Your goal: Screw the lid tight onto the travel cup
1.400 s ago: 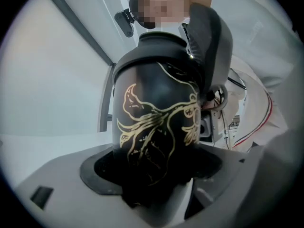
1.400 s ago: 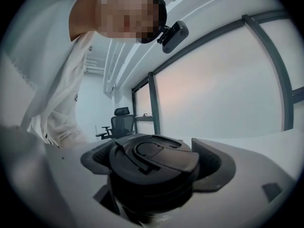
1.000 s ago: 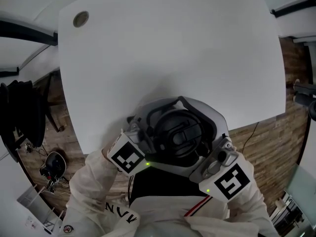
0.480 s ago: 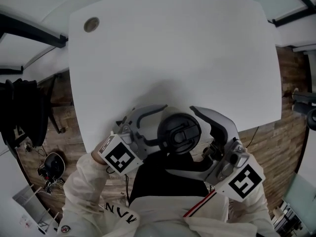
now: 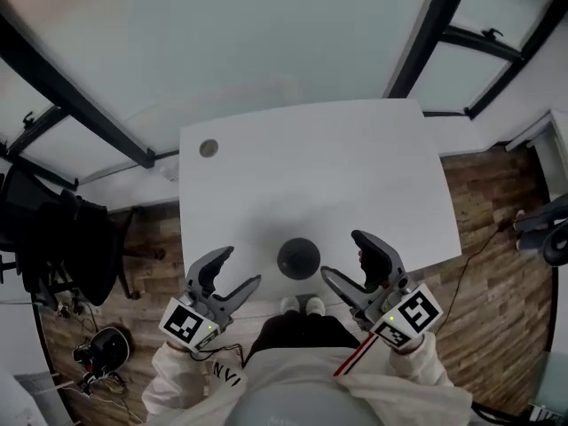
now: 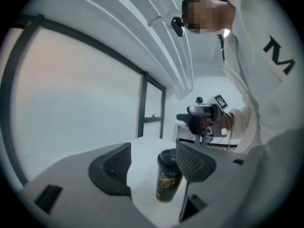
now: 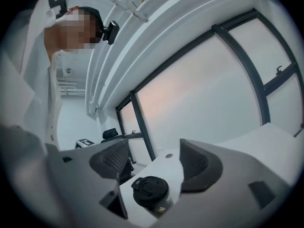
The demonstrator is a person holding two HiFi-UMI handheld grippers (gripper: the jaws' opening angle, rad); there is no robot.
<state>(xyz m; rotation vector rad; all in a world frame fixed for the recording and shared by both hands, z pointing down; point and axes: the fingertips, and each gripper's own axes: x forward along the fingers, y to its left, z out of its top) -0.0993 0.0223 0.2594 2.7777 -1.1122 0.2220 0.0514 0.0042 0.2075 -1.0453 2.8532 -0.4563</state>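
Observation:
A dark travel cup with its black lid on stands upright near the front edge of the white table. My left gripper hangs left of it and my right gripper right of it, both clear of the cup. Both pairs of jaws are closing, with nothing pressed between them. In the left gripper view the cup shows beyond the tips of the left gripper, with the right gripper behind it. In the right gripper view the right gripper looks down on the lid.
A round grommet hole sits at the table's far left corner. A black office chair stands on the wooden floor to the left. Dark window frames run behind the table. The person's shoes show just below the table edge.
Both grippers, which enclosed the cup's lid a second ago, have spread apart and drawn back. The head camera has risen, so the table and cup look much smaller.

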